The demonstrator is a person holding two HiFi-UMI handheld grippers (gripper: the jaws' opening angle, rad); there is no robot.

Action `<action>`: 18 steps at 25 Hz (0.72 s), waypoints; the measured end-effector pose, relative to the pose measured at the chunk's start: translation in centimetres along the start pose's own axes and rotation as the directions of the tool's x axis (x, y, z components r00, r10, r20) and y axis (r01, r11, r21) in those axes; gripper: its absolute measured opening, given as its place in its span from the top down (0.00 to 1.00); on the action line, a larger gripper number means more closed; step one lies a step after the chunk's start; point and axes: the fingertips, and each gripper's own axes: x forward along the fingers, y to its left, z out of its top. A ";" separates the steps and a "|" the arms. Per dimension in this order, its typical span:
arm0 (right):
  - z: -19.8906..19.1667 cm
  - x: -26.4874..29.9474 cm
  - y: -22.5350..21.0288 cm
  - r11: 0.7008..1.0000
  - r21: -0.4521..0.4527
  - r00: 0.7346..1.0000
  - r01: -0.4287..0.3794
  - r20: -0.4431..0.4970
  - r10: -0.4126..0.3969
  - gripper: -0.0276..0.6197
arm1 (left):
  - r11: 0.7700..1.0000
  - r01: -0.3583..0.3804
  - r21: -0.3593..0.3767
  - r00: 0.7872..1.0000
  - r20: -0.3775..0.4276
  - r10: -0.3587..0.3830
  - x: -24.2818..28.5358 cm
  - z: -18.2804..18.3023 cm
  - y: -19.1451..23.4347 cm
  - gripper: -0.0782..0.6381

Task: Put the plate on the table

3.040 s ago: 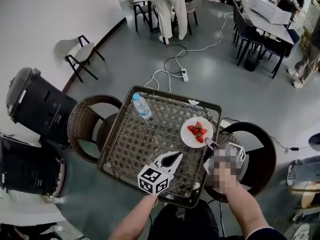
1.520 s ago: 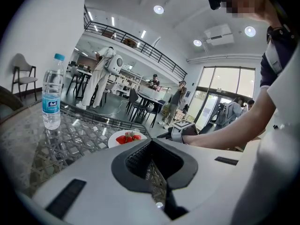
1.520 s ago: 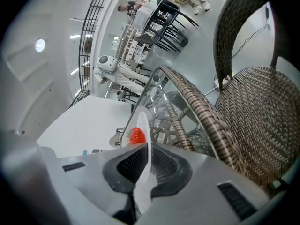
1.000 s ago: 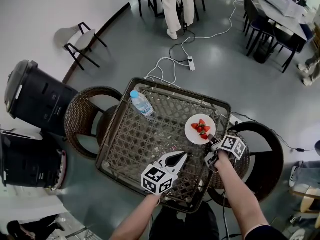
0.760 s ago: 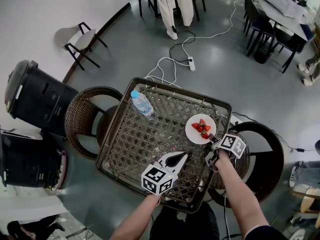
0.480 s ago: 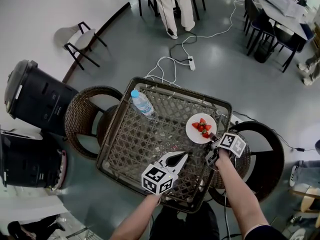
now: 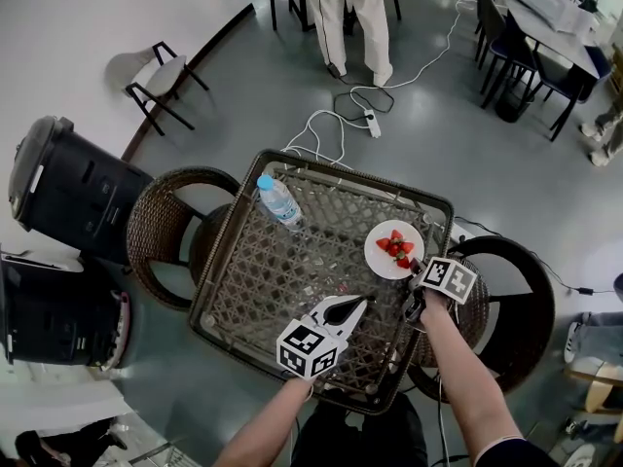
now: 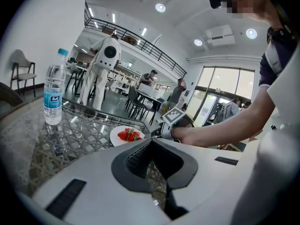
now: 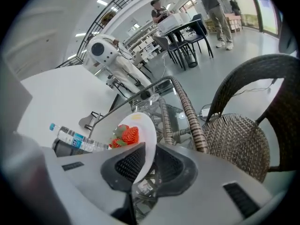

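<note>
A white plate (image 7: 382,257) with strawberries (image 7: 396,247) lies at the right side of the glass-topped wicker table (image 7: 321,171). My right gripper (image 7: 413,265) is shut on the plate's near rim; in the right gripper view the plate (image 9: 143,125) stands between the jaws, with the strawberries (image 9: 126,135) beyond them. My left gripper (image 7: 356,303) hovers over the table's front middle, shut with nothing in it. In the left gripper view the plate (image 8: 117,134) lies ahead of that gripper (image 8: 154,150), with the right hand beside it.
A water bottle (image 7: 278,202) lies at the table's far left part. Wicker chairs stand at the left (image 7: 161,232) and right (image 7: 511,300) of the table. A black bin (image 7: 68,197) is further left. A power strip and cable (image 7: 370,123) lie on the floor, and a person (image 7: 355,8) stands behind them.
The plate and my right gripper have shifted slightly to the right along the table. The person at the back has stepped to the right. My left gripper has stayed put.
</note>
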 end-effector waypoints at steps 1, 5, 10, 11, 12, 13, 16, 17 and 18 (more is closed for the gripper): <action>0.0 0.0 0.0 1.000 -0.012 1.000 0.008 0.000 -0.008 0.88 | 1.000 0.001 -0.001 1.000 -0.001 -0.001 0.0 0.0 0.0 0.88; 0.0 0.1 0.0 0.999 -0.044 0.999 0.033 0.000 -0.033 0.88 | 1.000 0.004 0.000 1.000 -0.003 -0.004 0.0 0.0 0.2 0.88; -0.1 0.1 0.0 0.995 -0.079 0.999 0.053 -0.004 -0.054 0.87 | 1.000 0.005 0.004 1.000 -0.003 -0.005 -0.1 0.0 0.2 0.88; 0.0 0.0 0.0 0.994 -0.090 0.998 0.060 -0.004 -0.061 0.87 | 1.000 0.006 0.003 1.000 -0.004 -0.006 -0.1 0.1 0.2 0.88; 0.1 -0.1 0.0 0.993 -0.100 0.998 0.068 -0.003 -0.069 0.87 | 1.000 0.006 0.003 1.000 -0.004 -0.006 -0.1 0.1 0.2 0.88; 0.1 -0.1 -0.1 0.991 -0.111 0.997 0.075 0.000 -0.076 0.87 | 1.000 0.006 0.002 1.000 -0.004 -0.006 -0.1 0.1 0.1 0.88; 0.4 -0.1 -0.1 0.986 -0.139 0.996 0.092 0.012 -0.091 0.85 | 1.000 0.005 0.005 1.000 -0.008 -0.005 -0.1 0.0 0.3 0.88; 0.4 -0.2 -0.1 0.984 -0.147 0.995 0.097 0.014 -0.096 0.84 | 1.000 0.005 0.006 1.000 -0.010 -0.005 -0.1 0.0 0.3 0.88; 0.5 -0.2 -0.1 0.983 -0.155 0.995 0.102 0.016 -0.101 0.84 | 1.000 0.004 0.007 1.000 -0.012 -0.004 -0.1 0.0 0.3 0.88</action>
